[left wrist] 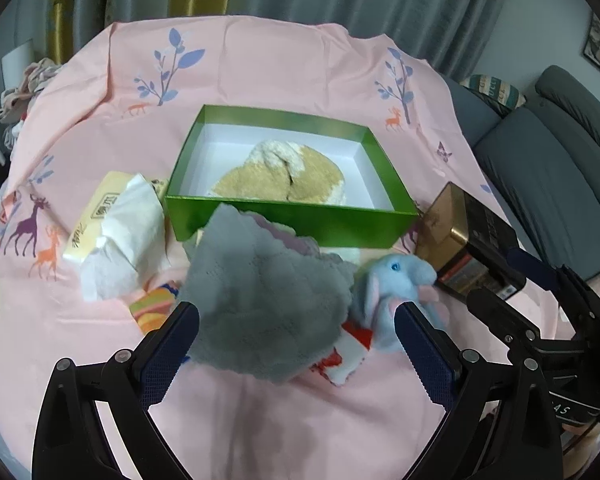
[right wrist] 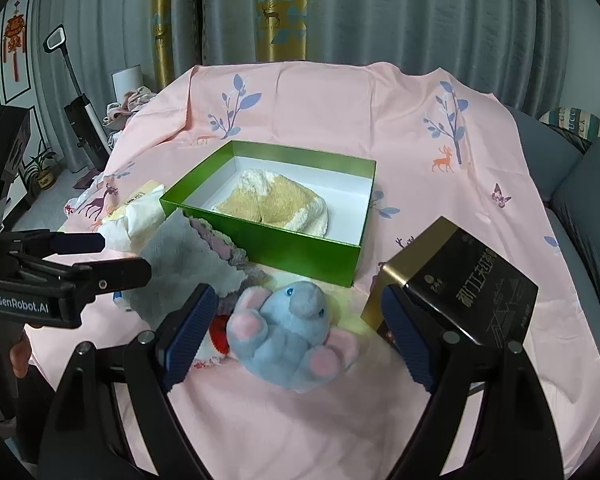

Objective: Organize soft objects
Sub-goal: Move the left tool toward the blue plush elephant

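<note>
A green box (left wrist: 300, 222) with a white inside holds a folded beige and cream towel (left wrist: 284, 178). In front of it a grey fluffy cloth (left wrist: 260, 300) lies over a small pile, between the fingers of my left gripper (left wrist: 298, 340), which stands open and does not press on it. To its right, a blue plush elephant (right wrist: 292, 332) with pink ears lies on its back. My right gripper (right wrist: 298, 336) is wide open around it, both pads apart from the plush. A red and white cloth (left wrist: 348, 354) and a striped orange piece (left wrist: 152, 308) peek out under the grey cloth.
A pink sheet (left wrist: 300, 72) with a deer print covers the surface. A tissue pack (left wrist: 116, 232) lies left of the box. A gold and black carton (right wrist: 460, 292) stands right of the elephant, close to my right finger. A grey sofa (left wrist: 540, 168) is at the right and curtains hang behind.
</note>
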The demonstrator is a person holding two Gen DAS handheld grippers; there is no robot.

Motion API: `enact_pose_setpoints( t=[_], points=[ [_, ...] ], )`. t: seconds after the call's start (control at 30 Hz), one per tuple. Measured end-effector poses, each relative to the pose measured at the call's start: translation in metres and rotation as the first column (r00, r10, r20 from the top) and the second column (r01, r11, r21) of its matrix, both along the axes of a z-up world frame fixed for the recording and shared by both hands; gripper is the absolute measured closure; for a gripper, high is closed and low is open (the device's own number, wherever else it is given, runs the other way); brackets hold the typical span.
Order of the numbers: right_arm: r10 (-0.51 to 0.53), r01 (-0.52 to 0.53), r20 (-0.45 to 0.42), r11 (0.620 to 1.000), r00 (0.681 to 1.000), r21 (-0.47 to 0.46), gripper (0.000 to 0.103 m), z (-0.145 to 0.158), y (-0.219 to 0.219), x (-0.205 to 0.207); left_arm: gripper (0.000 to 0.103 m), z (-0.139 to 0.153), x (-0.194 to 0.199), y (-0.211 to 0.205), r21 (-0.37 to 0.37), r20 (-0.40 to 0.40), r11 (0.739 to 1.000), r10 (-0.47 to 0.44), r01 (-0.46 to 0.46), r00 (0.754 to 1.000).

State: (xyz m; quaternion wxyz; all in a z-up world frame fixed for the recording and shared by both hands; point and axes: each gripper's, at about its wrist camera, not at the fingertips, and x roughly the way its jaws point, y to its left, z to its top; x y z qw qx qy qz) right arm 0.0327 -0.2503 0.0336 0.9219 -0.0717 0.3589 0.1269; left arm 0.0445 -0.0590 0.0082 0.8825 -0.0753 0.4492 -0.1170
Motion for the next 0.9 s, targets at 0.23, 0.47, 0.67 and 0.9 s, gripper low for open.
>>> enact_pose_setpoints(
  t=[0.23, 0.47, 0.67, 0.9],
  points=[
    [-0.011, 0.011, -0.028, 1.000, 1.000, 0.005, 0.018, -0.010, -0.007, -0.002, 0.005, -0.009, -0.006, -0.009, 0.013, -0.017, 1.000, -0.019, 0.020, 1.000],
    [-0.015, 0.016, -0.051, 1.000, 0.999, 0.014, 0.018, -0.020, -0.011, 0.002, 0.005, -0.014, -0.005, -0.014, 0.017, -0.026, 0.999, -0.031, 0.031, 0.999],
    [-0.015, 0.020, -0.084, 0.998, 0.996, 0.056, 0.018, -0.037, -0.021, 0.001, 0.005, -0.020, -0.007, -0.020, 0.008, -0.023, 0.998, -0.055, 0.055, 0.998],
    [0.047, -0.028, -0.135, 0.989, 0.990, 0.146, 0.018, -0.070, -0.031, -0.008, 0.005, -0.029, -0.014, -0.028, -0.050, 0.013, 0.990, -0.134, 0.135, 0.991]
  ],
)
